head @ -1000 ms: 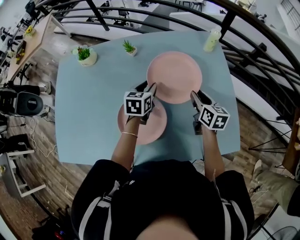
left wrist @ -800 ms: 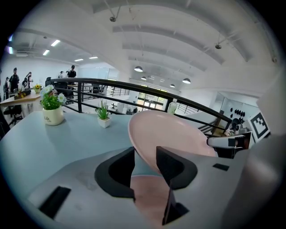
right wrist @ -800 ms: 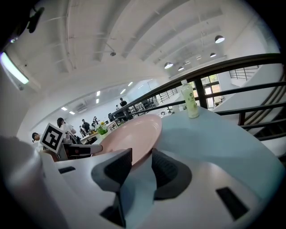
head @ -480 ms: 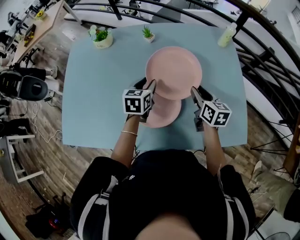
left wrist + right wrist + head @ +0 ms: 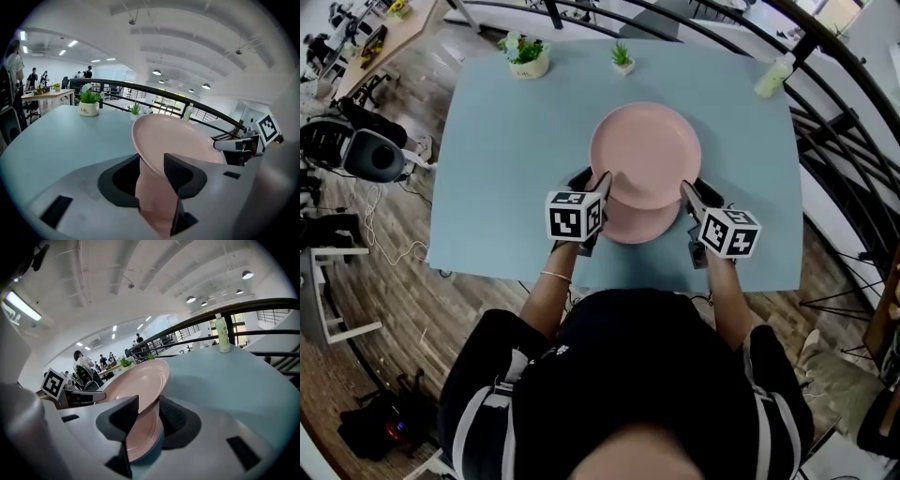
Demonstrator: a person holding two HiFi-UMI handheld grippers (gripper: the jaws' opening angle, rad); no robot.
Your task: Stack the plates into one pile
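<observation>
pink upper plate (image 5: 645, 155) hides most of lower plate (image 5: 639, 223) | face up, roughly level | left tongs (image 5: 602, 180) and right tongs (image 5: 687, 190) clamp opposite rims

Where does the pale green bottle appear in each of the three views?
Head view: bottle upper right, at the table's far corner.
Left gripper view: bottle centre, beyond the upper pink plate's far rim.
Right gripper view: bottle upper right, before the railing.
Shared landmark: the upper pink plate.
</observation>
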